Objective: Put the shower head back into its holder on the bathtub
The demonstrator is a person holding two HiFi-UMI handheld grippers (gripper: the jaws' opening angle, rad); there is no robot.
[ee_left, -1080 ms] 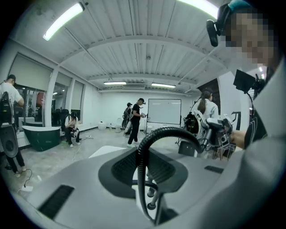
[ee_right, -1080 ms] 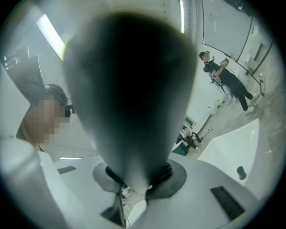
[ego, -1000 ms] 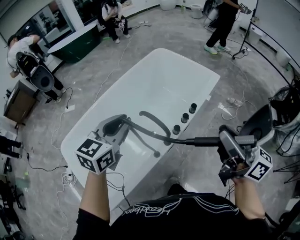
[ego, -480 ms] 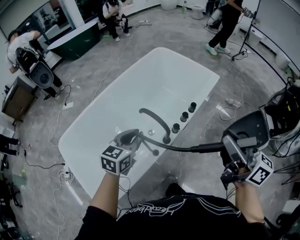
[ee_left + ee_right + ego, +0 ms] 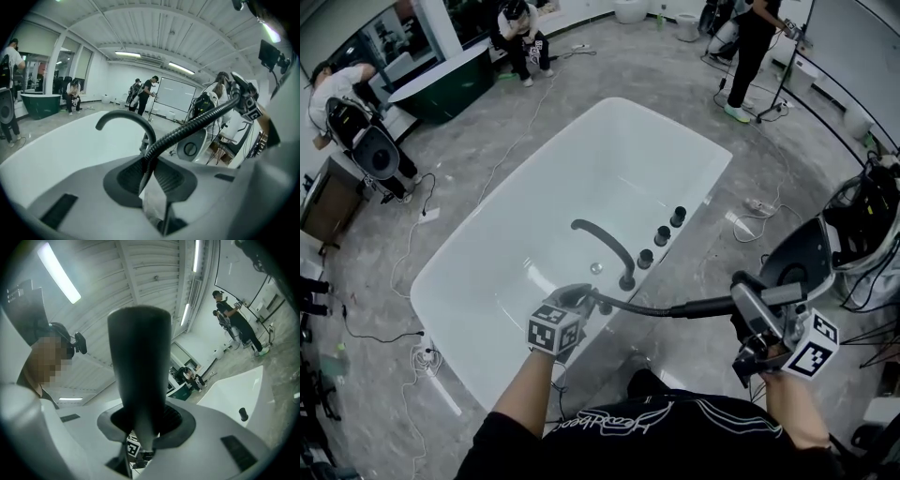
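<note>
Setting: a white bathtub (image 5: 609,150) is seen from above on a grey marbled floor (image 5: 825,187).
Change: the left gripper (image 5: 579,300) has been lowered from above the tub to just over the near rim, beside the foot of the curved black spout (image 5: 605,246). The right gripper (image 5: 748,305) has been kept almost where it was.
Left claw: the jaws are partly closed and clamped on the black ribbed hose (image 5: 187,129), which runs up and away between the pads.
Right claw: the jaws are partly closed around the handle of the shower head (image 5: 140,362), which is gripped firmly and held roughly level.
Task's thing: the shower head (image 5: 708,306) is held out beyond the tub's side, over the floor, not yet in any holder.
Meaning: the hose is judged to be getting fed down towards the rim first, so that slack is taken up before the head is seated. The head itself remains to be brought across.
Holder: it cannot be picked out with certainty on the rim.
Surface: the tub is empty and glossy, and three black knobs (image 5: 662,234) are set in a row next to the spout.
Room: a large hall is shown, with cables laid across the floor, a dark green tub (image 5: 455,89) at the far left, and people at the far edge.
</note>
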